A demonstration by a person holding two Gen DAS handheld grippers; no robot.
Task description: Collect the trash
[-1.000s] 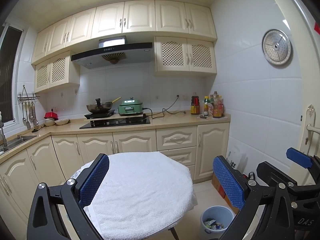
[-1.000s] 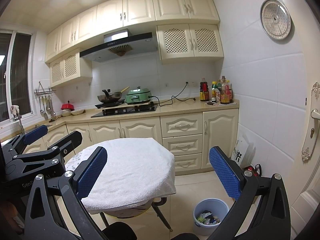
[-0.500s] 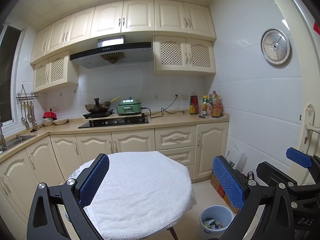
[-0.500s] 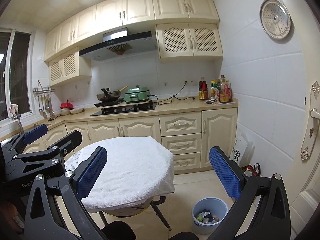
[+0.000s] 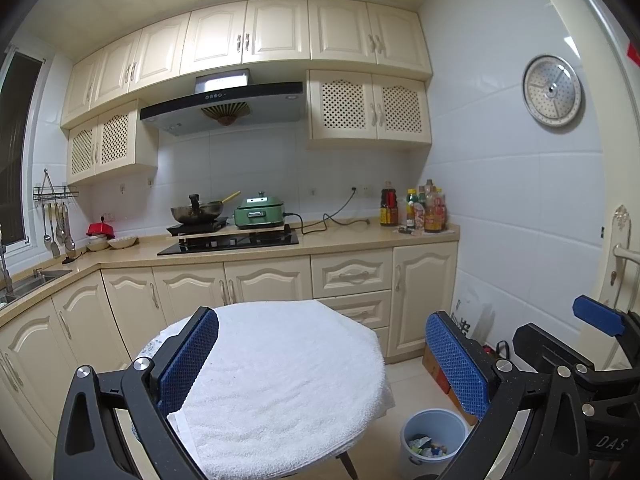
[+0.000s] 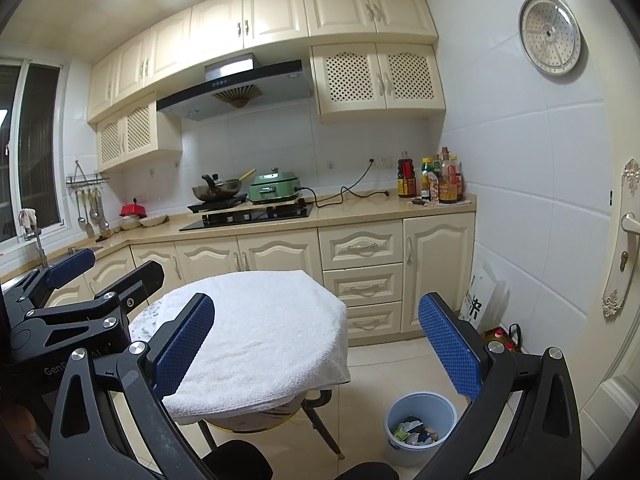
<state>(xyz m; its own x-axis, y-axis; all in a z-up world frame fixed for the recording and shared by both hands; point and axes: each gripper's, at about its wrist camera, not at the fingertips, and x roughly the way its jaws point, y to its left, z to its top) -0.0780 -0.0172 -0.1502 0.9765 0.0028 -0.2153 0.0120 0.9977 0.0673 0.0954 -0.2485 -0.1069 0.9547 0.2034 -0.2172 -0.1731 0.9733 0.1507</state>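
Note:
A pale blue trash bin [image 5: 434, 436] [image 6: 420, 426] stands on the floor to the right of a round table; scraps of trash lie in its bottom. The table carries a white towel [image 5: 280, 380] [image 6: 260, 332] with nothing lying on it. My left gripper [image 5: 322, 360] is open and held above the table's near edge, with nothing between its blue pads. My right gripper [image 6: 316, 340] is open too and empty, hovering over the table's right side. In the left wrist view the right gripper [image 5: 592, 340] shows at the right edge; the right wrist view has the left gripper [image 6: 80, 280] at its left.
Cream cabinets and a counter [image 6: 360, 210] run along the back wall, with a hob, a wok [image 6: 216, 190], a green cooker [image 6: 274, 188] and bottles [image 6: 436, 180]. A sink [image 5: 28, 284] lies at the left. A door [image 6: 624, 260] stands at the right, with boxes and a bag [image 6: 486, 300] by the wall.
Both views have shifted very slightly; the table and bin sit a little further left in frame. Both grippers stay open and empty.

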